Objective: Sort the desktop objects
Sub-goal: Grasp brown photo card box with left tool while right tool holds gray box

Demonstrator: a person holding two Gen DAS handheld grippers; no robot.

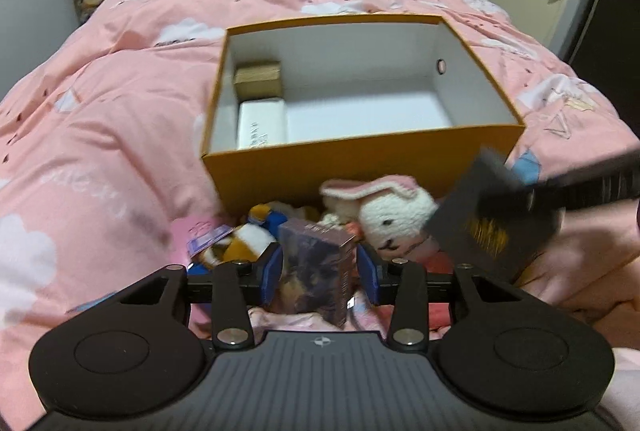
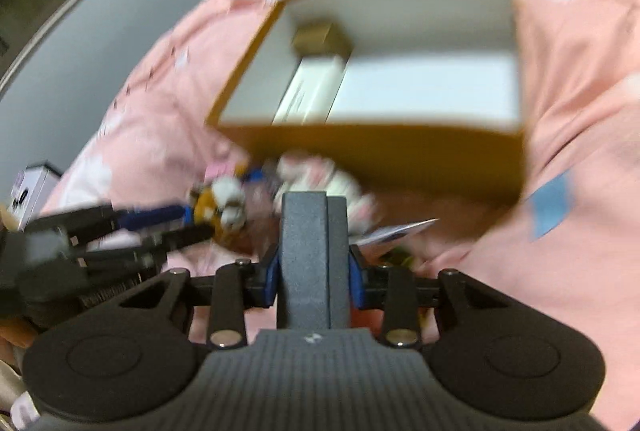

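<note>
Gripping a purple printed carton [image 1: 316,271], left gripper [image 1: 320,271] jaws clamp it. Right gripper [image 2: 314,271] jaws pinch a dark grey flat box [image 2: 312,263] before the orange cardboard box [image 1: 360,167].

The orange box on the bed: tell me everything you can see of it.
The orange box is an open, lidless, rectangular carton, cardboard by its look, orange outside and white inside. It sits upright on the pink quilt. At its left end lie a small gold box and a white box; the rest of the floor is bare.
</note>
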